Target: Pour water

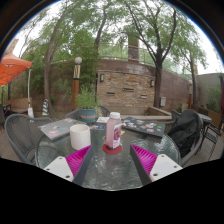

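gripper (112, 160) is spread wide with nothing in it, pink pads (78, 160) flared apart over the round glass table (110, 175). bottle with a pink label (114, 132) stands upright on the glass just ahead of the fingers, roughly centred on the gap, not touching either; a white cup (80, 136) stands just beside it, ahead of the left finger. beyond both: a teal pot (89, 115), patio chairs (187, 130), a brick wall (125, 88) and trees (150, 30).

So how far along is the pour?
Nothing looks done yet. The tool is open and empty, its pads short of the bottle standing upright just ahead on the glass table, beside a white cup. Grasping, lifting and pouring are all left.
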Demonstrator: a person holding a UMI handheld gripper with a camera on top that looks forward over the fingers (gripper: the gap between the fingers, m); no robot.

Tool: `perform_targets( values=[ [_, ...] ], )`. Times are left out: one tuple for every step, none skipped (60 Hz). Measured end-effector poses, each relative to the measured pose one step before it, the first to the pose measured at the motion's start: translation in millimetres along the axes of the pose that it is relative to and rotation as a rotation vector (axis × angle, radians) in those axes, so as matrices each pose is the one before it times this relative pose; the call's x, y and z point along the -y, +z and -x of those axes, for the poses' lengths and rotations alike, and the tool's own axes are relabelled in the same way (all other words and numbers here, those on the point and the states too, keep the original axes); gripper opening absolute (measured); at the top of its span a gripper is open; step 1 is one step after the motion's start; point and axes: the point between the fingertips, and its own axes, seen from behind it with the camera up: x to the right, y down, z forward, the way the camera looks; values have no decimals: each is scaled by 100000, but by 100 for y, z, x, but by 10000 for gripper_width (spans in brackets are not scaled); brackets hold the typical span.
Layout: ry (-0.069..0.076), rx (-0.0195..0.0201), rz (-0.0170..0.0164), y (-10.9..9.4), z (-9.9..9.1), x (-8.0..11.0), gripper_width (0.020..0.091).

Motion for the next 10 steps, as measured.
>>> perform_targets(
  values=[
    [580, 652, -193, -675, 255, -81, 825],
    [667, 641, -56, -643, 203, -141, 825],
    [623, 732, 51, -648, 242, -129, 822],
    [612, 639, 104, -498, 400, -220, 823],
    [519, 627, 235, -498, 211, -218, 823],
    [457, 558, 283, -488, 207, -135, 823],
    [315, 505, 242, -501, 153, -124, 823],
    [253, 478, 145, -439, 161, -125, 824],
    [217, 415, 87, -438, 126, -104, 823],
    [313, 52, -91, -183, 144, -372, 822]
  ],
)
